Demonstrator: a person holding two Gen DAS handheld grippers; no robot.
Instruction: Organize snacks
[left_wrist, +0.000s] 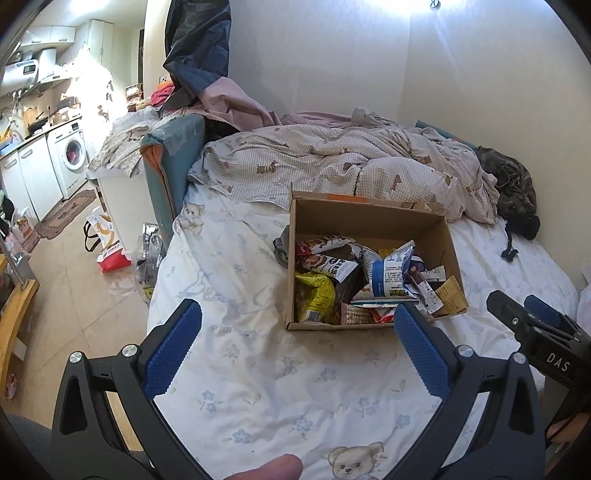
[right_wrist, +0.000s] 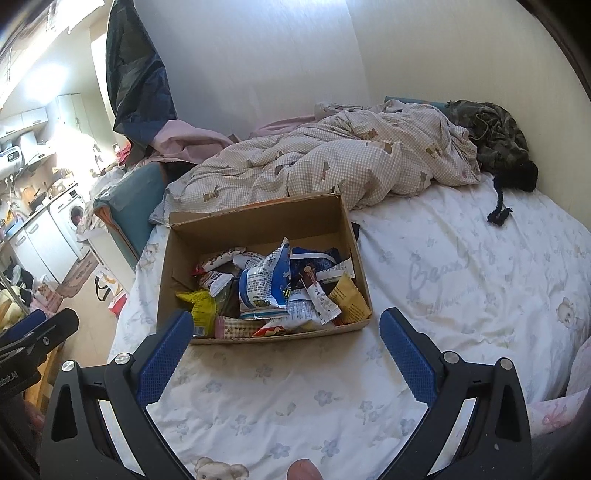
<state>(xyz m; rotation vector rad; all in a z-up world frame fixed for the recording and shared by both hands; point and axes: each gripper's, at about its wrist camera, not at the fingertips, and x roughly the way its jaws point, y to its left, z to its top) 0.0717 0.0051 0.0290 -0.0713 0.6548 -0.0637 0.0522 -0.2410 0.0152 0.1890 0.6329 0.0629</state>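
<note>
An open cardboard box (left_wrist: 369, 218) (right_wrist: 258, 221) sits on the white floral bed sheet (left_wrist: 258, 369) (right_wrist: 461, 277). Inside lie several snack packets, among them a blue and white bag (left_wrist: 388, 269) (right_wrist: 262, 280) and a yellow bag (left_wrist: 314, 295) (right_wrist: 201, 302). My left gripper (left_wrist: 297, 314) stands open in front of the box's near left corner, with nothing between its fingers. In the right wrist view my right gripper (right_wrist: 286, 325) is open just short of the box's near wall, empty. The right gripper also shows at the right edge of the left wrist view (left_wrist: 524, 310).
A rumpled checked duvet (left_wrist: 351, 166) (right_wrist: 332, 162) lies behind the box, with a dark camouflage garment (left_wrist: 513, 184) (right_wrist: 495, 136) by the wall. The bed's left edge drops to a tiled floor (left_wrist: 74, 280) with bags. A washing machine (left_wrist: 70, 155) stands far left.
</note>
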